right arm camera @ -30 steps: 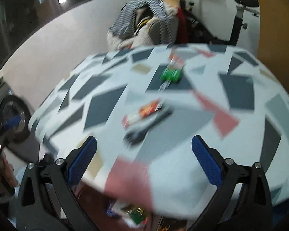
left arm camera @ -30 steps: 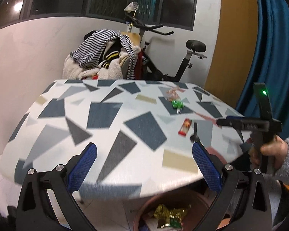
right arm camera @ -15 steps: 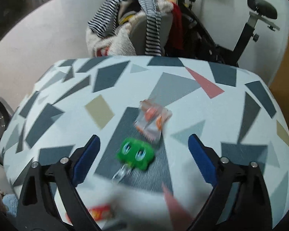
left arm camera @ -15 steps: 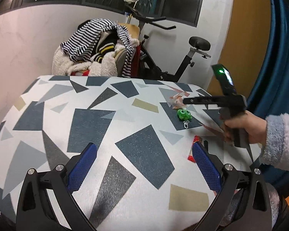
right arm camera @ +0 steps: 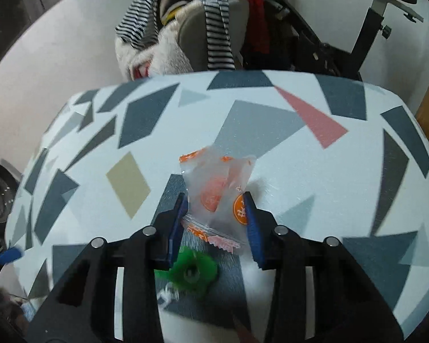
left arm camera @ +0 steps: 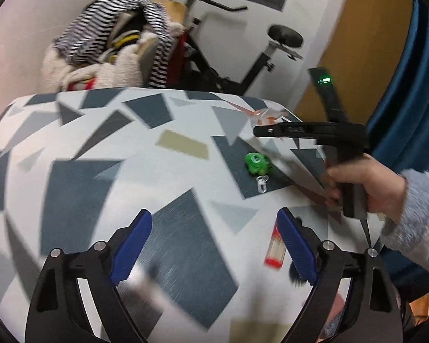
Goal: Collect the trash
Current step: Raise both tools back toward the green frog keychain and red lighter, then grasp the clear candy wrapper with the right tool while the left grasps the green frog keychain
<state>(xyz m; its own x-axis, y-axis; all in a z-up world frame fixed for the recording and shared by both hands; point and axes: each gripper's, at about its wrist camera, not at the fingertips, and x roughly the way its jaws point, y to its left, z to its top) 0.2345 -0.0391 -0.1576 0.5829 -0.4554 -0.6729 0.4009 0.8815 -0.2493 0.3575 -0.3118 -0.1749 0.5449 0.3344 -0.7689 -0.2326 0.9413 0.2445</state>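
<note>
**Wrapper Between Closing Claw Pads, Toy Just Beneath**

On the patterned worktop (right arm camera: 314, 171), the right claw (right arm camera: 216, 217) was closing around a crumpled clear wrapper with orange print (right arm camera: 217, 188). The wrapper sat between the two blue pads, its edges at or against them, though a firm pinch was not yet evident. Directly below the claw lay a green toy with a clear clip (right arm camera: 191, 271), close beside the wrapper's lower edge.

The left claw (left arm camera: 214, 245) hung above the worktop, its pads wide apart and narrowing slightly, with nothing between them. A red-ended packet (left arm camera: 276, 248) lay just beside its right pad, and a small dark object, too blurred to identify, sat partly hidden behind that pad.

Several things could have gone wrong from there. The wrapper was thin and springy, so the pads might have caught only a fold and let it slip free on lifting. The green toy lay close enough to be dragged or nudged along with the wrapper. The left claw, closing with the packet outside its pads, risked shutting on nothing or pushing the packet aside.
</note>
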